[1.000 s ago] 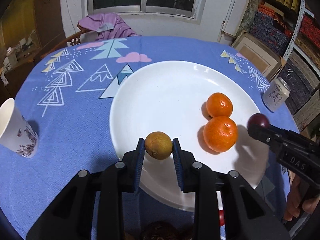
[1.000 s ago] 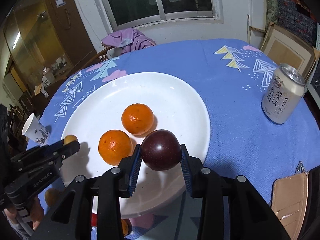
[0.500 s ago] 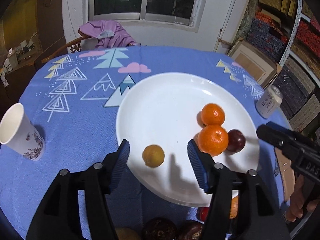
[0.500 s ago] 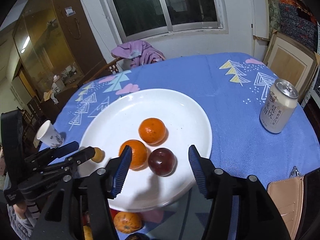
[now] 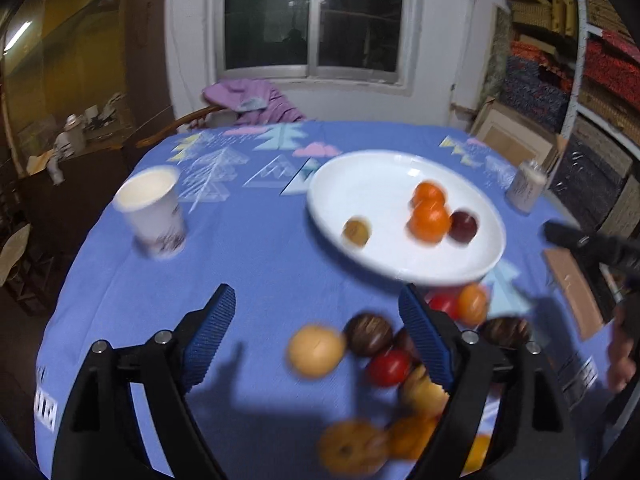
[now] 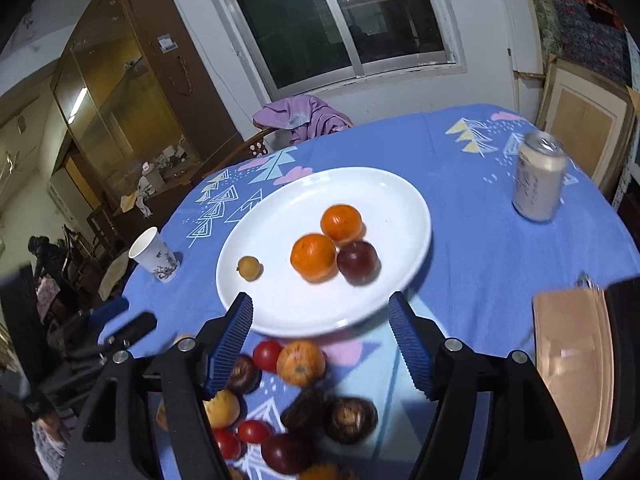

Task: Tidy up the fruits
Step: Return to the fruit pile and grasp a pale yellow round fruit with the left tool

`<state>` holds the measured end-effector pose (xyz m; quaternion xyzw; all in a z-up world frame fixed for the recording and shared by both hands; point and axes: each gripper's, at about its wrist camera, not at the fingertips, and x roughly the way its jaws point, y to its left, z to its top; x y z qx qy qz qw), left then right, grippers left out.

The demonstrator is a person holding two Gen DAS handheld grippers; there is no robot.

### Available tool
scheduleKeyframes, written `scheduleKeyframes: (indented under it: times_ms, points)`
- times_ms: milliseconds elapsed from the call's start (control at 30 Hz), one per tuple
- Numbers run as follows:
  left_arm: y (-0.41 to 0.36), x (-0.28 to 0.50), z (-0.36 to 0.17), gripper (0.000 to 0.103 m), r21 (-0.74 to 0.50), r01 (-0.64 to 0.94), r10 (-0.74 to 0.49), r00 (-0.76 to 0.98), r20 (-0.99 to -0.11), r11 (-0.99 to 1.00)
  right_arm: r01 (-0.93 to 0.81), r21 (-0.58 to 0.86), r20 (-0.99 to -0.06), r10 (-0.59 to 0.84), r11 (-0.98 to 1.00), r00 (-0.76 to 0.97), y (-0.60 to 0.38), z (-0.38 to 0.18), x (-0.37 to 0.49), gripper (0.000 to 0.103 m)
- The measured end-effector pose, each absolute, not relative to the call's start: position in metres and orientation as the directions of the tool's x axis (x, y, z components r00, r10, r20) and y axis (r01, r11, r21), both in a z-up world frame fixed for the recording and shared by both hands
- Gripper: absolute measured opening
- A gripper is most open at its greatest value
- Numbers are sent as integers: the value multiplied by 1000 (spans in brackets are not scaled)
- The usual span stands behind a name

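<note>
A white plate (image 6: 384,196) on the blue tablecloth holds two oranges (image 6: 313,257), a dark red plum (image 6: 358,262) and a small yellow-brown fruit (image 6: 249,268). The plate also shows in the left wrist view (image 5: 372,184). A pile of loose fruit (image 6: 300,362) lies on the cloth in front of the plate, also in the left wrist view (image 5: 316,350). My left gripper (image 5: 316,336) is open and empty above the near cloth. My right gripper (image 6: 320,340) is open and empty above the plate's near rim.
A paper cup (image 5: 152,210) stands left of the plate. A drink can (image 6: 538,176) stands at the right. A tan wallet (image 6: 572,364) lies at the near right edge. A chair with purple cloth (image 6: 304,118) is behind the table.
Both grippers let go of their fruit on the plate, opened wide and pulled back toward the near table edge. The small yellow-brown fruit and the plum now rest on the plate.
</note>
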<state>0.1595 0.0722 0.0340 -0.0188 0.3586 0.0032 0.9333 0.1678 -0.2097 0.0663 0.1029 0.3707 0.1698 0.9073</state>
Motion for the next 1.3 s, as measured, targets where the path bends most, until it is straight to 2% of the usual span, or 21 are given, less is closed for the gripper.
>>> scheduleKeyframes:
  times_ms: [200, 500, 633, 767, 1100, 1167, 1200, 1233, 1300]
  points:
    - [106, 150, 2, 82, -109, -129, 14, 707, -707, 986, -168, 397, -590, 391, 902, 707, -251, 54, 123, 81]
    - [79, 162, -11, 82, 33, -75, 76, 698, -712, 997, -104, 468, -597, 401, 877, 695, -268, 44, 130, 82]
    - [71, 171, -19, 82, 82, -53, 96, 676, -730, 995, -91, 473, -600, 396, 876, 695, -269, 43, 129, 86]
    - [66, 175, -26, 94, 139, -53, 139, 675, -725, 989, -94, 474, -603, 400, 876, 690, -268, 41, 130, 86]
    - [86, 181, -28, 95, 66, -71, 97, 662, -743, 995, -99, 466, -610, 400, 879, 684, -265, 40, 131, 86]
    - [83, 182, -30, 92, 61, -54, 81, 652, -754, 997, -100, 466, -611, 402, 879, 682, -264, 39, 131, 86]
    - [82, 185, -33, 87, 53, -40, 67, 638, -767, 998, -101, 466, -611, 402, 879, 682, -264, 39, 131, 86]
    - [82, 187, -36, 79, 42, -31, 52, 626, -778, 999, -102, 464, -612, 402, 880, 681, -263, 39, 131, 86]
    - [84, 191, -40, 74, 14, -23, 25, 608, -794, 1000, -107, 459, -615, 403, 882, 678, -261, 39, 131, 86]
